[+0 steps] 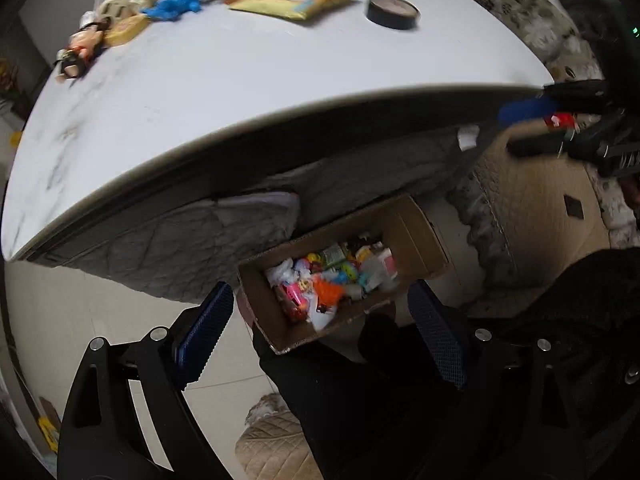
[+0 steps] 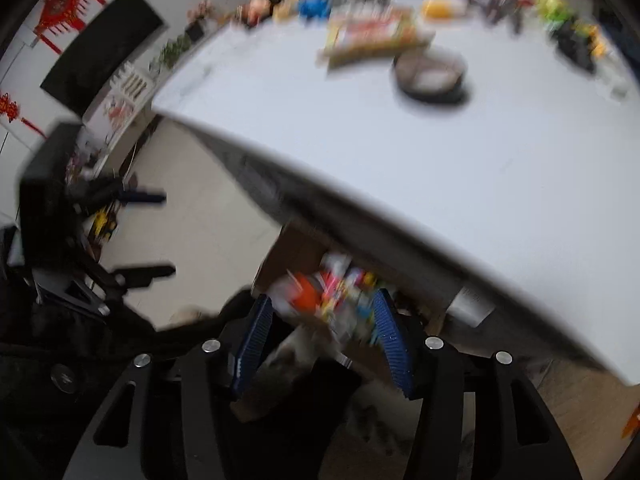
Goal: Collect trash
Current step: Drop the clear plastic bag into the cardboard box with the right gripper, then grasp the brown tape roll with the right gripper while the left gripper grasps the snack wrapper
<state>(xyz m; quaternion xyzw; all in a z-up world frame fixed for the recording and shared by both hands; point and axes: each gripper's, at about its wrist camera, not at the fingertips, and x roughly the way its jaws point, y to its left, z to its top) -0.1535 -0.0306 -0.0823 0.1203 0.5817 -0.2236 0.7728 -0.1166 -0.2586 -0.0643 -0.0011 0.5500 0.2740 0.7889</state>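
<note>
The right wrist view is smeared throughout, so the heap of small things (image 2: 384, 4) at the far end of the surface (image 2: 400, 160) cannot be told apart. The surface's near edge hides the far part of the cardboard box (image 2: 280, 256), and its contents (image 2: 332, 292) are only coloured blurs.

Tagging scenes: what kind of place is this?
Likely a home living room: red knot decorations and a dark wall screen, a white table strewn with toys, quilted seat cushions.

White table (image 1: 240, 92), grey quilted cover (image 1: 168, 248), perhaps a television (image 2: 104, 48)
</note>
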